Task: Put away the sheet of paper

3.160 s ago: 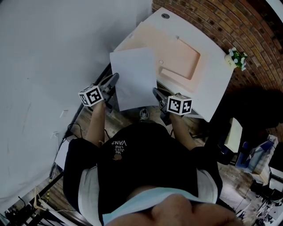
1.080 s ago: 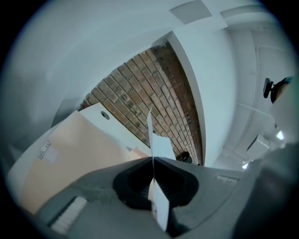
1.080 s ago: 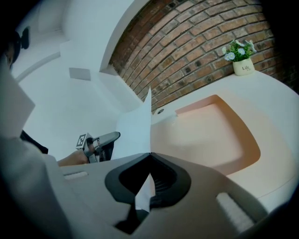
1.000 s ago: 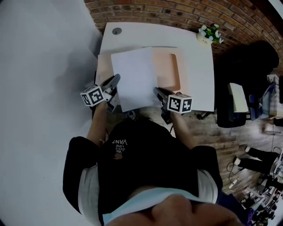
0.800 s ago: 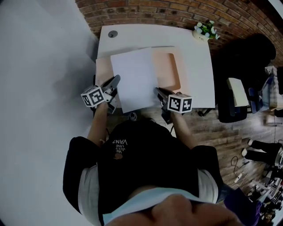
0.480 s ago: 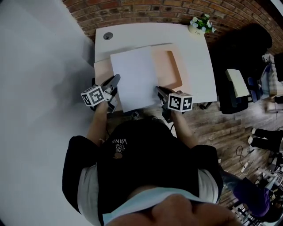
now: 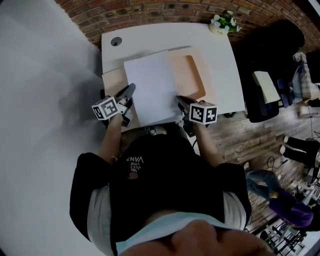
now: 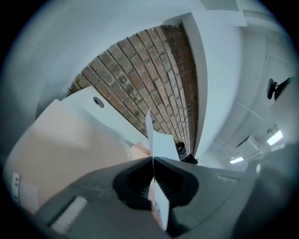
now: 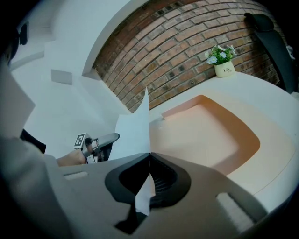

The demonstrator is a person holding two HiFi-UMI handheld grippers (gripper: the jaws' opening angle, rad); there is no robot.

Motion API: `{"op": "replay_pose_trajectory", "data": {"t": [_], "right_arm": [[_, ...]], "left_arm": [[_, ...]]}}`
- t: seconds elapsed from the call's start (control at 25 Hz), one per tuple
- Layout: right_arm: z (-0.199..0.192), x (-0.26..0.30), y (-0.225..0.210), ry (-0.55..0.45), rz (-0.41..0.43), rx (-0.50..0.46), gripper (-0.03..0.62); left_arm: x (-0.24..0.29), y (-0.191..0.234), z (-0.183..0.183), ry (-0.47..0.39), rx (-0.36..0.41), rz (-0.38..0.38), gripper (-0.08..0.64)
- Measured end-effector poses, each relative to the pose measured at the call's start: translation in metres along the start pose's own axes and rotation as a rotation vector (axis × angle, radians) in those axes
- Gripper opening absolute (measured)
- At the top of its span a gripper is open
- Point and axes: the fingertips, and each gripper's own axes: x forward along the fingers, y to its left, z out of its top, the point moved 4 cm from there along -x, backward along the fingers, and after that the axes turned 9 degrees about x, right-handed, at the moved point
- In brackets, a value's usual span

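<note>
A white sheet of paper point(image 7: 151, 87) hangs flat between my two grippers above the near edge of a white desk point(image 7: 215, 55). My left gripper point(image 7: 132, 90) is shut on the sheet's left edge, and the paper point(image 8: 156, 140) passes edge-on through its jaws. My right gripper point(image 7: 178, 99) is shut on the right edge, where the paper point(image 9: 135, 130) again shows edge-on between the jaws. Under the sheet lies a peach-coloured tray point(image 7: 192, 75) with a recessed middle point(image 9: 205, 130).
A small pot of white flowers point(image 7: 222, 21) stands at the desk's far right corner point(image 9: 222, 63). A round cable hole point(image 7: 116, 42) sits at the far left. A brick wall point(image 7: 150, 10) runs behind. A dark chair point(image 7: 265, 75) stands to the right.
The desk and tray have slid rightwards and closer in the head view as the person turns. Both grippers keep the same hold on the sheet.
</note>
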Motion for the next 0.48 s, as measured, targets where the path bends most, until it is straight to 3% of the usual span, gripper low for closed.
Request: {"op": "replay_pose_trajectory", "data": {"t": [0.48], "right_arm": [[0.014,0.01,-0.016,0.054,0.003,-0.003,-0.002]], "left_arm": [[0.014,0.007,-0.005,-0.014,-0.031,0.042,0.0]]}}
